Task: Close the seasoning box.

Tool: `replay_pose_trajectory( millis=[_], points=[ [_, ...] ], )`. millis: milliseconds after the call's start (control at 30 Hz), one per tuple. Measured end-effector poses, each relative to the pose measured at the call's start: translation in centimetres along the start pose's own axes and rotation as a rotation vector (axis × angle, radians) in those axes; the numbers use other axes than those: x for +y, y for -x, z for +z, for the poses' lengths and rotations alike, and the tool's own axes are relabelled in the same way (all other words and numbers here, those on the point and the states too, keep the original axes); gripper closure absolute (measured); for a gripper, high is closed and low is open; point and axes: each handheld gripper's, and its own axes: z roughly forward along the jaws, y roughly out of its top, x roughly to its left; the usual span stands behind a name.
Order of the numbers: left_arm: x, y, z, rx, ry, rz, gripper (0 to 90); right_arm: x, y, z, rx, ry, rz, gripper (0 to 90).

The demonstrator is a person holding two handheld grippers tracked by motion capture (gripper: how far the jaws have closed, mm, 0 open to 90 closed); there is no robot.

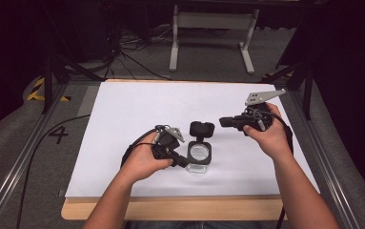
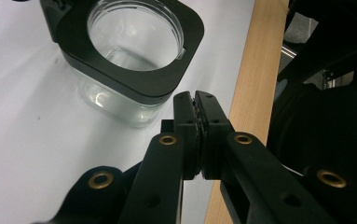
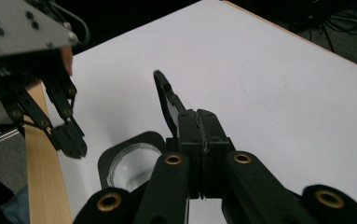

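A clear square jar (image 1: pixel 199 155) with a black collar stands on the white sheet, near the front middle. Its black hinged lid (image 1: pixel 202 129) is flipped open and stands up behind the mouth. My left gripper (image 1: pixel 185 162) lies just left of the jar's base. In the left gripper view it (image 2: pixel 195 95) is shut on nothing, its tips beside the collar of the jar (image 2: pixel 129 46). My right gripper (image 1: pixel 222 122) hovers just right of the lid. In its own view it (image 3: pixel 197 113) is shut and empty, with the lid (image 3: pixel 164 95) edge-on just beyond its tips.
The white sheet (image 1: pixel 137 109) covers a wooden table whose bare front edge (image 1: pixel 170 210) shows near the person. A white metal stand (image 1: pixel 213 21) and cables lie on the floor beyond. Dark frame rails (image 1: pixel 23 157) run along both sides.
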Motion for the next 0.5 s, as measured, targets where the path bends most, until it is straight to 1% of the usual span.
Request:
replay_pose_trajectory(
  millis=[67, 100, 133, 167, 200, 233, 267, 333, 367, 500],
  points=[
    [0.0, -0.1, 0.3, -0.009, 0.005, 0.0, 89.4, 0.6, -0.1, 0.2, 0.006, 0.012, -0.003, 90.0],
    [0.0, -0.3, 0.4, -0.011, -0.003, 0.009, 89.4, 0.8, -0.2, 0.3, 0.009, 0.013, -0.006, 90.0],
    [0.0, -0.3, 0.5, -0.013, -0.012, -0.001, 89.5, 1.0, -0.3, 0.5, 0.01, 0.014, -0.005, 90.0],
    [-0.1, -0.3, 0.7, -0.013, -0.008, 0.0, 89.7, 1.3, -0.3, 0.8, 0.009, 0.012, -0.007, 90.0],
    [-0.1, -0.4, 0.8, -0.017, -0.016, 0.001, 89.7, 1.5, -0.3, 1.0, 0.009, 0.01, -0.011, 90.0],
    [0.0, -0.5, 0.8, -0.029, -0.033, 0.009, 89.7, 1.7, -0.4, 1.2, 0.009, 0.007, -0.009, 90.0],
    [-0.1, -0.4, 0.9, -0.017, -0.023, 0.0, 89.8, 1.9, -0.4, 1.5, 0.009, 0.003, -0.011, 90.0],
    [-0.1, -0.4, 1.0, -0.017, -0.025, 0.0, 89.8, 2.2, -0.3, 2.0, 0.0, -0.012, -0.014, 90.0],
    [-0.1, -0.4, 1.0, -0.016, -0.029, 0.001, 89.8, 2.2, -0.3, 2.0, 0.0, -0.012, -0.014, 90.0],
    [-0.1, -0.5, 1.4, -0.015, -0.042, 0.014, 89.8, 2.7, 0.0, 3.1, -0.004, -0.039, -0.01, 90.0]
  ],
)
